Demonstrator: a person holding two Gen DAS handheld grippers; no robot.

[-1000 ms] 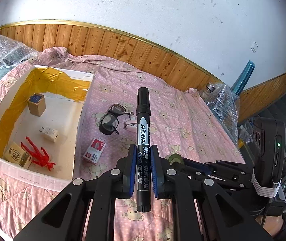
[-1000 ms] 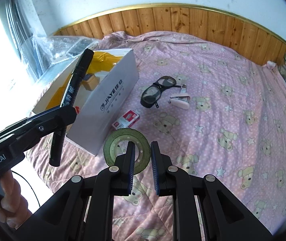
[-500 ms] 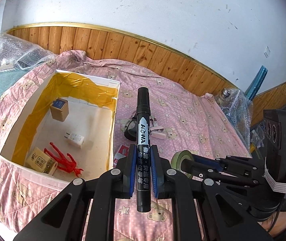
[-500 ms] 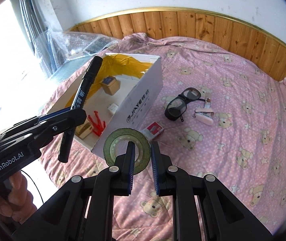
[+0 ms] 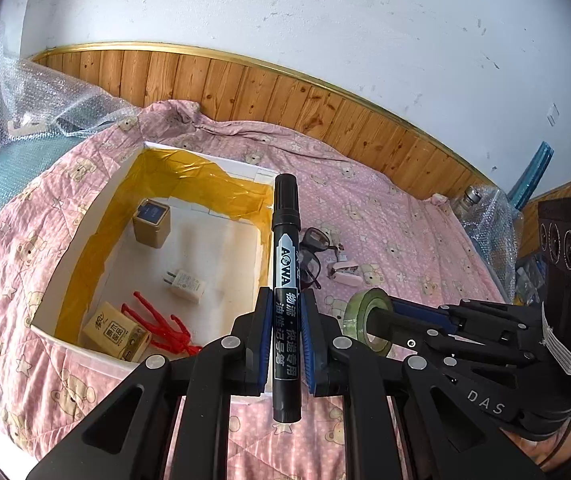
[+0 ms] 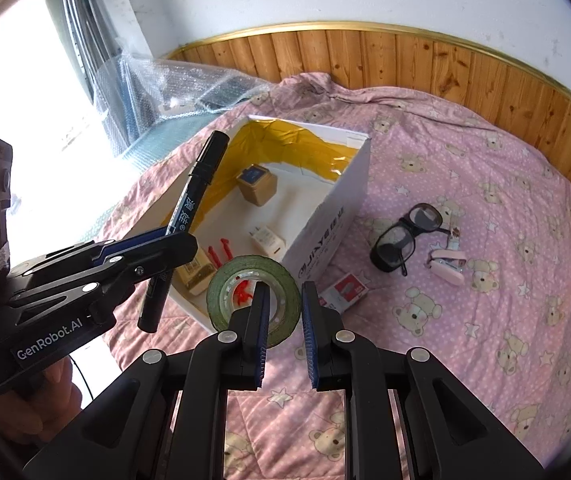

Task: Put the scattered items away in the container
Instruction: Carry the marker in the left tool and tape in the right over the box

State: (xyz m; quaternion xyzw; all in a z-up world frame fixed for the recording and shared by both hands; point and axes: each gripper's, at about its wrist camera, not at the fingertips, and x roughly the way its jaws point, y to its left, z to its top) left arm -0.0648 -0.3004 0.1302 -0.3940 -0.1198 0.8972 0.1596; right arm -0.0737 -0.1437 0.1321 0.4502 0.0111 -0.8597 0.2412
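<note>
Black marker [image 5: 285, 272]; green tape [image 6: 254, 300]; white box [image 6: 337, 216]; pink bear-print quilt [image 6: 485, 320].

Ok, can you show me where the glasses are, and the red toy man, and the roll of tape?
glasses [image 6: 399, 238]: right wrist view, bridge of the black frame.
red toy man [image 5: 165, 326]: left wrist view, its body, inside the box.
roll of tape [image 6: 229, 280]: right wrist view, green upper-left edge of the ring.

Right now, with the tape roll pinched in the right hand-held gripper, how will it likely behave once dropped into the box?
The tape roll is a round ring held on edge, so it may roll or wobble before lying flat. It looks stiff and light. The box walls should stop it, and its floor is fairly bare.
</note>
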